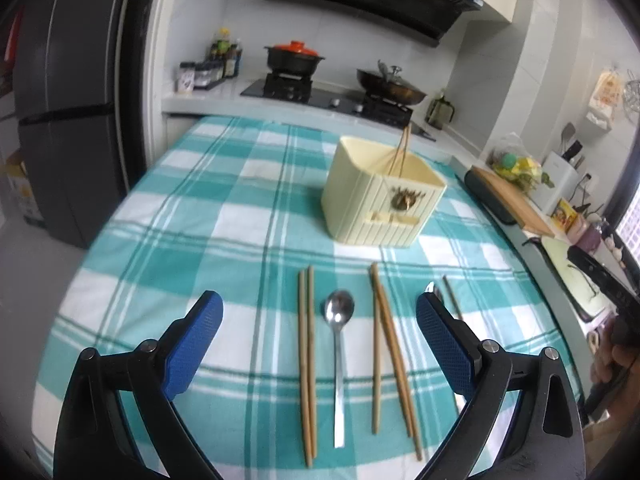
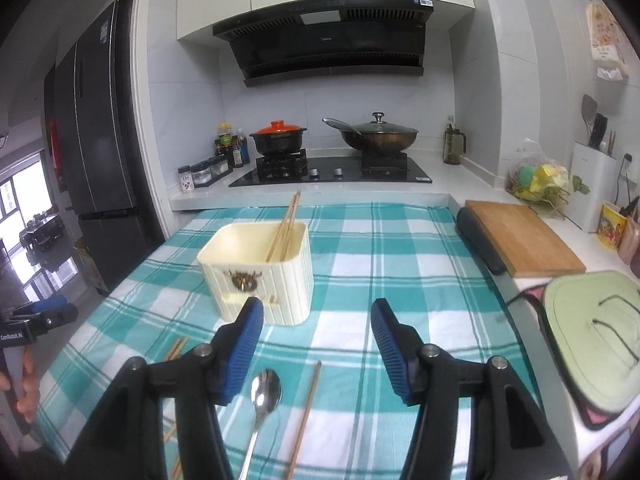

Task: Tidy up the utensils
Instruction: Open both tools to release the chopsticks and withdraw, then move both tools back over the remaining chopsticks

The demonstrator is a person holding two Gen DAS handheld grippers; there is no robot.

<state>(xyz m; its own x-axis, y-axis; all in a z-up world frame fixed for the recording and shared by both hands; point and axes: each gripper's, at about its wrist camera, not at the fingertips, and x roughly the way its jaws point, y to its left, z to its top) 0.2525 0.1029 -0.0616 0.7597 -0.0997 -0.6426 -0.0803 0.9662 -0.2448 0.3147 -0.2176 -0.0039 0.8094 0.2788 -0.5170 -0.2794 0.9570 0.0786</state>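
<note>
1. We read the layout as a sorting job part done: the cream utensil holder (image 1: 382, 196) stands upright near the middle of the checked tablecloth (image 1: 224, 216) with one pair of chopsticks (image 2: 285, 226) already leaning inside it, tips up.
2. The remaining pieces lie flat in a row in front of the holder, handles toward us, which we judge makes each easy to pinch along its length: a chopstick pair (image 1: 307, 364), a spoon (image 1: 339, 344), another chopstick pair (image 1: 390, 364), then a second spoon (image 2: 262, 396) with a single chopstick (image 2: 306, 416) just beside it.
3. Our left gripper (image 1: 320, 344) hangs above the first spoon and both pairs, jaws spread wide, holding and touching nothing.
4. Our right gripper (image 2: 318, 352) hovers over the second spoon and lone chopstick, jaws partly apart and empty.
</note>
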